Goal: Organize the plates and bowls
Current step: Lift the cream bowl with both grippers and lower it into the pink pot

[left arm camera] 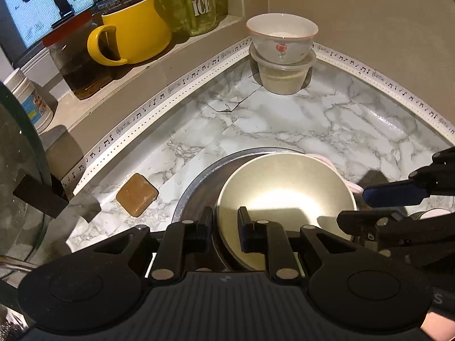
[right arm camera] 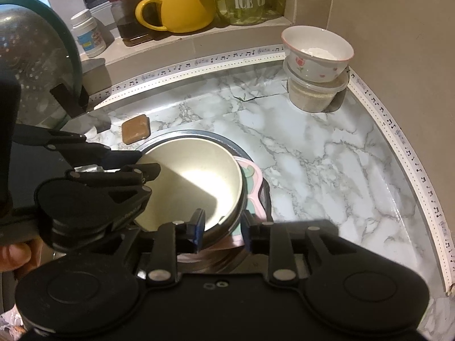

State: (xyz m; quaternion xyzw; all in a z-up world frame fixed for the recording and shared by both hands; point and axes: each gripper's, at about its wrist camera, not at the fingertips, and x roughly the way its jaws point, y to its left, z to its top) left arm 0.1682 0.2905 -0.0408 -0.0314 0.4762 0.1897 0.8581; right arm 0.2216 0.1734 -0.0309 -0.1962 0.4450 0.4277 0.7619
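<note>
A cream bowl (left arm camera: pixel 284 193) (right arm camera: pixel 193 170) sits inside a steel bowl (left arm camera: pixel 199 182) (right arm camera: pixel 199 135) on the marble counter. A pink plate (right arm camera: pixel 252 177) (left arm camera: pixel 357 187) pokes out from under their right side. My left gripper (left arm camera: pixel 224 221) (right arm camera: pixel 142 164) is shut on the cream bowl's near-left rim, with one finger inside and one outside. My right gripper (right arm camera: pixel 223 227) (left arm camera: pixel 355 207) straddles the rim on the right side. Its blue pad stands inside the bowl, clear of the wall, so its jaws are open.
In the back corner a floral bowl (left arm camera: pixel 281 37) of white powder is stacked on a plastic tub (left arm camera: pixel 284 78). A brown block (left arm camera: pixel 136 194) lies left of the steel bowl. On the ledge stand a yellow mug (left arm camera: pixel 133 34) and jars. A glass lid (left arm camera: pixel 17 170) leans at the left.
</note>
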